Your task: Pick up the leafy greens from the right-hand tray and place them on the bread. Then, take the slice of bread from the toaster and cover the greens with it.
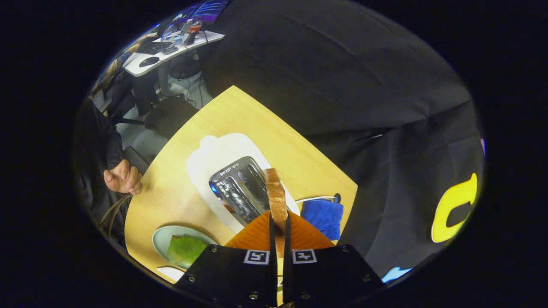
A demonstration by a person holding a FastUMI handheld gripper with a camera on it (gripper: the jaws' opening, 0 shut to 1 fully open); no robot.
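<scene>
Bread slice, browned and edge-on, is clamped upright in the tool.

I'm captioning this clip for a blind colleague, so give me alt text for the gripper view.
The tongs are shut on a slice of bread, held on edge above a silver toaster on a wooden table. Beside the tongs, leafy greens lie on a pale plate; a blue cloth lies on the other side, and a person's hand rests at the table's edge.
</scene>
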